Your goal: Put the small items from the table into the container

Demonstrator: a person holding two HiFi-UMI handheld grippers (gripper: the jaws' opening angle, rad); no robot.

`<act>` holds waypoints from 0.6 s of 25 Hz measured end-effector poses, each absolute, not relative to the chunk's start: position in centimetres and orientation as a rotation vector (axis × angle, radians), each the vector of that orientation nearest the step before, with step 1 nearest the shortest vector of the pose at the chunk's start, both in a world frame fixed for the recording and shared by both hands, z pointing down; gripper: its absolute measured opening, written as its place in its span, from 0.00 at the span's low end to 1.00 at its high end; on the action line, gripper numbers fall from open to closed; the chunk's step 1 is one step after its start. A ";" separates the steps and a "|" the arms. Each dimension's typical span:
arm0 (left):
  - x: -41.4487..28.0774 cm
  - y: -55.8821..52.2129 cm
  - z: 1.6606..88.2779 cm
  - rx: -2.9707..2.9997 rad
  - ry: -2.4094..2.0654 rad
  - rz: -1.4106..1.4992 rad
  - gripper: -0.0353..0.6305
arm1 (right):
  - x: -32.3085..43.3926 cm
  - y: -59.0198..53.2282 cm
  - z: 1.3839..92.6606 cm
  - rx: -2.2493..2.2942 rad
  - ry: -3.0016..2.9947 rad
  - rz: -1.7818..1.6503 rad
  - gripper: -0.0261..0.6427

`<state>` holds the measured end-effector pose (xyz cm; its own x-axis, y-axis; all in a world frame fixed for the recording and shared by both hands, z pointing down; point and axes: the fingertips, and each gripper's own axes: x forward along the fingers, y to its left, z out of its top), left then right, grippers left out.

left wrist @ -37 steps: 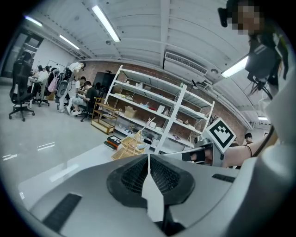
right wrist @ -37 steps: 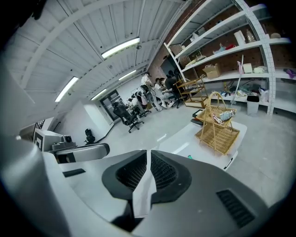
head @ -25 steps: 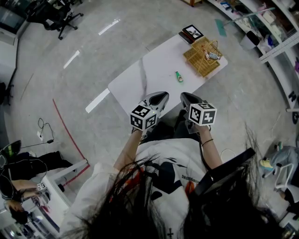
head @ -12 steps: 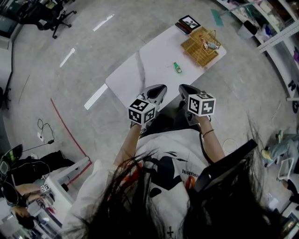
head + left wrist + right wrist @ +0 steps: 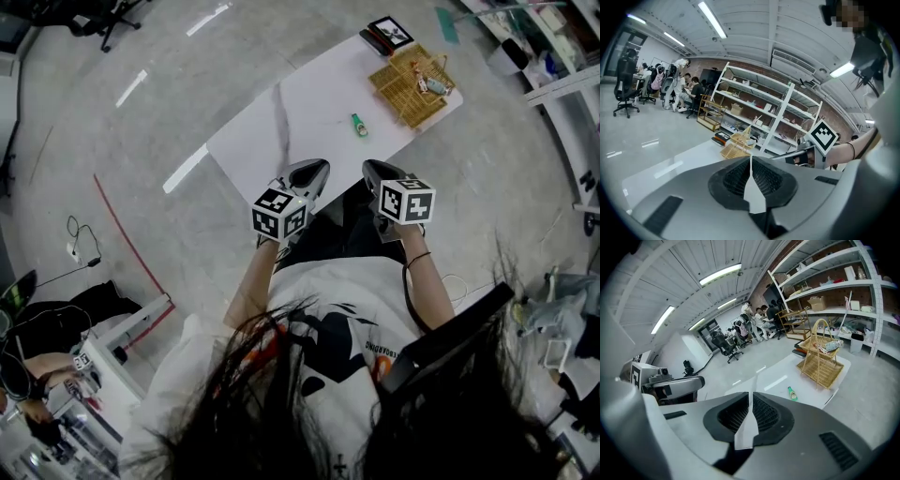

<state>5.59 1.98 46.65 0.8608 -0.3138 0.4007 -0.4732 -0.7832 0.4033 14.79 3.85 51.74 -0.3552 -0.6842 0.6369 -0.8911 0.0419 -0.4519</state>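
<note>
The small green bottle [image 5: 359, 125] is seen lying on its side on the white table [image 5: 281, 112], alone on the bare top toward the far right end, near the container but apart from it. At the left, the left gripper [image 5: 317, 171] is held at the near edge of the table, well short of the bottle. Its jaws are pressed together with only a thin seam left between the ribbed pads, and nothing is gripped between them. Its marker cube [image 5: 279, 214] is turned up toward the head camera. Just beside it to the right, the right gripper [image 5: 372, 171] is held at much the same height by the table's near corner. Its jaws are likewise drawn together and nothing is caught in them. In the right gripper view the bottle is seen ahead and slightly right of the jaw line, not touched. Farther right, at the far corner of the table, some dark flat objects [image 5: 387, 36] are stacked, and just beside them the wicker basket [image 5: 405, 101] is set with its handle raised. A bluish item [image 5: 434, 86] is already lying inside it. At the far right, beyond the table, shelving [image 5: 553, 56] is seen along the wall.
</note>
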 end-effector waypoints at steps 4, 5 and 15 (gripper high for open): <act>5.6 -0.4 47.6 2.484 -0.638 0.426 0.06 | 16.2 1.4 53.3 1.565 -2.046 1.180 0.10; 5.6 -0.9 47.9 2.470 -0.652 0.425 0.06 | 16.7 0.7 53.8 1.550 -2.036 1.169 0.10; 7.1 -7.5 52.3 2.338 -0.789 0.456 0.06 | 21.4 -6.0 61.8 1.361 -1.966 1.211 0.11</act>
